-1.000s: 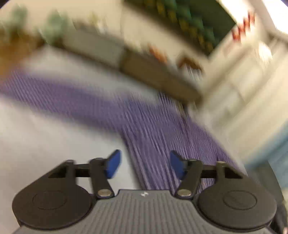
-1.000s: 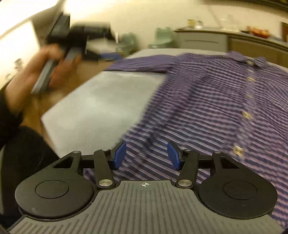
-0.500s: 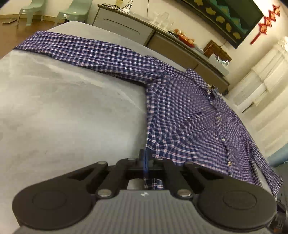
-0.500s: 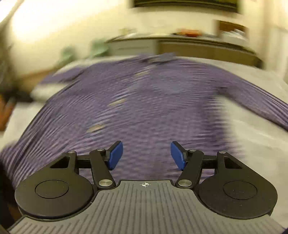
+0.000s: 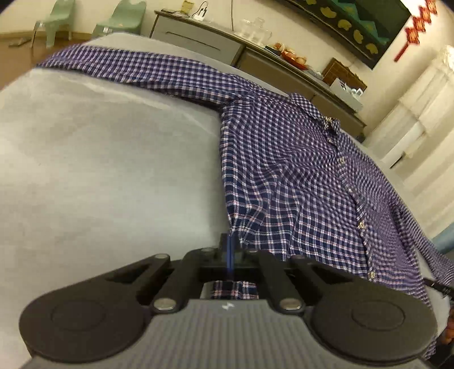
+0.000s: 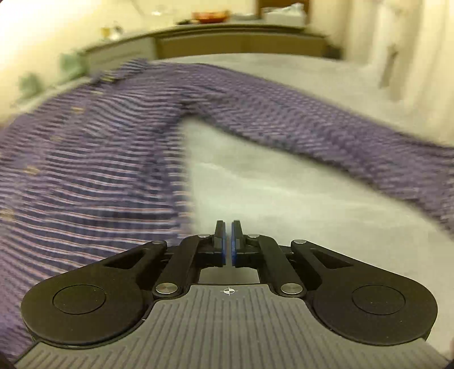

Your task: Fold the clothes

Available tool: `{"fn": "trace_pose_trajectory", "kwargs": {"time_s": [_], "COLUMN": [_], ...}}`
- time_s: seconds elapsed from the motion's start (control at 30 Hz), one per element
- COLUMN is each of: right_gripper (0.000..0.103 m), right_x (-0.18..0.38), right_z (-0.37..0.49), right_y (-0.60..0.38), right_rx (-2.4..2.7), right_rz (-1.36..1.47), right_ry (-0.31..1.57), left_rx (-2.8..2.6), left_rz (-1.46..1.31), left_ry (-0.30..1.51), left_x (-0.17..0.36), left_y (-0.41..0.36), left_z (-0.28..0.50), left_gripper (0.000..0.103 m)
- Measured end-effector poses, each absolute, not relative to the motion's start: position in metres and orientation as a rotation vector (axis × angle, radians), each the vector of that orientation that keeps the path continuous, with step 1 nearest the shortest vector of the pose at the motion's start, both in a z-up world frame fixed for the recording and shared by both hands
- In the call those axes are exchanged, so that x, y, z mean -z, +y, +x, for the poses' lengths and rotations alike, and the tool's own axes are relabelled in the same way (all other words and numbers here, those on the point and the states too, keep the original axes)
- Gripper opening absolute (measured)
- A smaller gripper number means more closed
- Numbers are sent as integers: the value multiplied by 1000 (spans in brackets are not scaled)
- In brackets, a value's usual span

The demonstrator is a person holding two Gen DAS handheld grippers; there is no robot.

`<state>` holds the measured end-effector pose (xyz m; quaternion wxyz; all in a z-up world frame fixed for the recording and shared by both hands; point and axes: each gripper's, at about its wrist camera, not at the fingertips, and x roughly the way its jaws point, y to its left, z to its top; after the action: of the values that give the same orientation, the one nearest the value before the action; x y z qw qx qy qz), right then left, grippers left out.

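A blue and purple checked button-up shirt (image 5: 298, 181) lies spread face up on a grey padded table (image 5: 99, 170), one sleeve stretched out to the far left. My left gripper (image 5: 230, 247) is shut on the shirt's near bottom hem corner; a bit of hem shows behind the pads. In the blurred right wrist view the shirt (image 6: 93, 170) fills the left, its other sleeve running to the right. My right gripper (image 6: 227, 238) has its jaws nearly together over bare table beside the shirt's side edge, with nothing visible between the pads.
A long low sideboard (image 5: 255, 56) with cups, fruit and a basket stands behind the table. Two pale green chairs (image 5: 124, 17) stand at the far left on a wooden floor. White curtains (image 5: 420, 113) hang at the right.
My left gripper closed on the hem corner and has stayed there. My right gripper swung right across the shirt to its side edge and closed from wide open.
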<state>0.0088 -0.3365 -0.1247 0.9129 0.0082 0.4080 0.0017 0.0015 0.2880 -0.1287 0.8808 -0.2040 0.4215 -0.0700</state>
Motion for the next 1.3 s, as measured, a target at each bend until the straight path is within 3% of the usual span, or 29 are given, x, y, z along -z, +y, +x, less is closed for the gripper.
{"fn": "trace_pose_trajectory", "kwargs": {"time_s": [0.13,0.17,0.2,0.33,0.4,0.47,0.5,0.57,0.73,0.87,0.93,0.97,1.03,1.07,1.13,1.2,1.3], "right_gripper": [23,35,38,38,32,25,24,32,33,37,38,39,51,53,54,44,44], "right_x": [104,97,91,105,112,127,132,129,109,94,104,111,118,117,115,104,100], "right_z": [19,25,31,80,105,120,124,127,87,22,7,3,-2,-3,-7,-25,-56], "right_y": [-330,-324,-318,-281,-263,-272,-280,-302,-309,-268,-262,-264,-276,-285,-302,-310,-297], "right_rx": [-72,-121,-169,-276,-329,-288,-251,-153,-131,-408,-445,-420,-324,-254,-137,-97,-328], "right_rz": [33,40,46,-63,-117,-105,-94,-53,-47,-111,-156,-182,-214,-221,-232,-222,-135], "right_ry": [761,735,708,708,707,751,763,781,754,724,772,800,830,831,819,762,747], "left_rx": [189,199,211,222,181,128,98,19,143,260,197,155,71,28,48,151,261], "left_rz": [-449,-447,-435,-360,-330,-330,-343,-346,-315,-249,-209,-205,-213,-219,-206,-190,-122], "left_ry": [833,816,806,825,864,874,878,888,834,886,915,914,910,908,881,862,886], "left_x": [111,106,103,106,116,124,123,117,84,94,107,112,111,109,99,89,93], "left_y": [290,288,283,263,261,270,277,287,264,242,243,250,259,263,258,243,217], "left_z": [-4,-3,0,22,32,33,30,21,-26,-58,-63,-65,-69,-71,-81,-92,-105], "left_gripper": [7,12,14,15,15,3,3,3,13,16,13,3,3,3,5,9,14]}}
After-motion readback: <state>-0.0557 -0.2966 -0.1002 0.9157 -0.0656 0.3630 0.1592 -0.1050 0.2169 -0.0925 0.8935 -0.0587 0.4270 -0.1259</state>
